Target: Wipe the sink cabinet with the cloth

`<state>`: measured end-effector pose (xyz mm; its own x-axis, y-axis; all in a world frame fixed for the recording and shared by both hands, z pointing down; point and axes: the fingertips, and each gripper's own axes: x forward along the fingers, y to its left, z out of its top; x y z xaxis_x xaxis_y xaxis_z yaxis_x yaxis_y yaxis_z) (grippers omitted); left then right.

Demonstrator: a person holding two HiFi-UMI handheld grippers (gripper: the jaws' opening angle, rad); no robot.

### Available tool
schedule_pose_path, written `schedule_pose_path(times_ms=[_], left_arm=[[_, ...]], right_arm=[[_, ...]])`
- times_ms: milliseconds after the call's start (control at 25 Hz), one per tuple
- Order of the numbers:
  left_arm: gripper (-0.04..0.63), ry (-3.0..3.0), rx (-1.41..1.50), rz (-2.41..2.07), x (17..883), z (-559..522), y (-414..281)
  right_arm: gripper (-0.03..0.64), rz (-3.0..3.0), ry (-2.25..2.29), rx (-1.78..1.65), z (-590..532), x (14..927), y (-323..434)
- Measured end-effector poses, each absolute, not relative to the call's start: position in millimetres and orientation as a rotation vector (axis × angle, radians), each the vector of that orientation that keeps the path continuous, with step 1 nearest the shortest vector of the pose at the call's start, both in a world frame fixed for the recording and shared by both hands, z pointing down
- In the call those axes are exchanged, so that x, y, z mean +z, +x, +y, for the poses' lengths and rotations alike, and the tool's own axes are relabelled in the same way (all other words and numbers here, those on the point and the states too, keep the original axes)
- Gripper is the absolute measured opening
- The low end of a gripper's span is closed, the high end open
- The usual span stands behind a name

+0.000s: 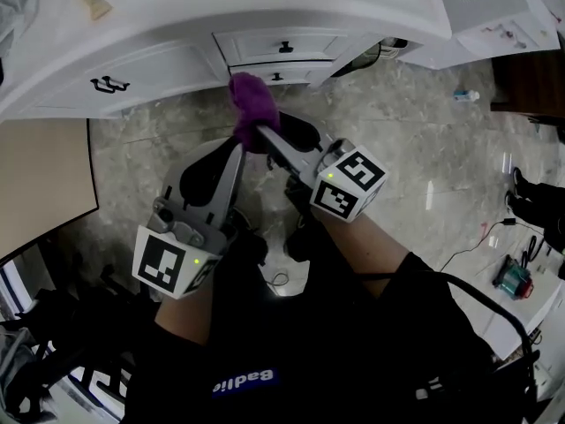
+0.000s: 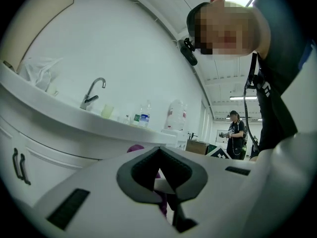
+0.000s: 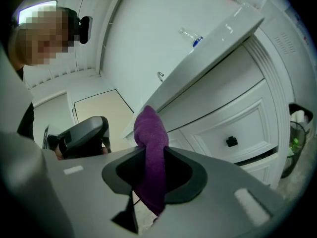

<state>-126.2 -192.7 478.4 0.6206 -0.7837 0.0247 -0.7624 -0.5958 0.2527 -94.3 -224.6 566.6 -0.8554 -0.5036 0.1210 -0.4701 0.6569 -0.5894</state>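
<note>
Your right gripper (image 1: 262,133) clamps the purple cloth (image 1: 250,102) near the sink cabinet (image 1: 168,64); the wiping looks not yet started.

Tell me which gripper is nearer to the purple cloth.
Right. The right gripper is shut on the cloth; the left gripper points at its lower end from beside, contact unclear.

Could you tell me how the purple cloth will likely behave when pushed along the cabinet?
Probably floppy: the purple cloth bunches above and droops below the right hand-held gripper clamping it. Its fuzzy pile looks light, unlikely to slip.
</note>
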Motion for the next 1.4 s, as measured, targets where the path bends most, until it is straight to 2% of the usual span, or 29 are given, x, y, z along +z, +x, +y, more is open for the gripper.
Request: schedule_pose_path(times_ms=[400,880,1080,1400], left_arm=[[0.002,2.643,-0.099,-1.289,551,-220,-135],[0.002,2.747,-0.165,-1.342,603,-225,-144],[0.002,2.743,-0.196,-1.360,610,-223,-151],[0.002,2.738,-0.196,-1.349,627,-226,-146]], right_arm=[[0.100,2.804,-0.753,-0.901,-270,625,-121],[0.100,2.799,-0.801,-0.762,-331,651,-145],[0.100,2.718,-0.901,-0.801,-348,655,-123],[0.100,2.587,-1.089,-0.833,-370,659,-47]])
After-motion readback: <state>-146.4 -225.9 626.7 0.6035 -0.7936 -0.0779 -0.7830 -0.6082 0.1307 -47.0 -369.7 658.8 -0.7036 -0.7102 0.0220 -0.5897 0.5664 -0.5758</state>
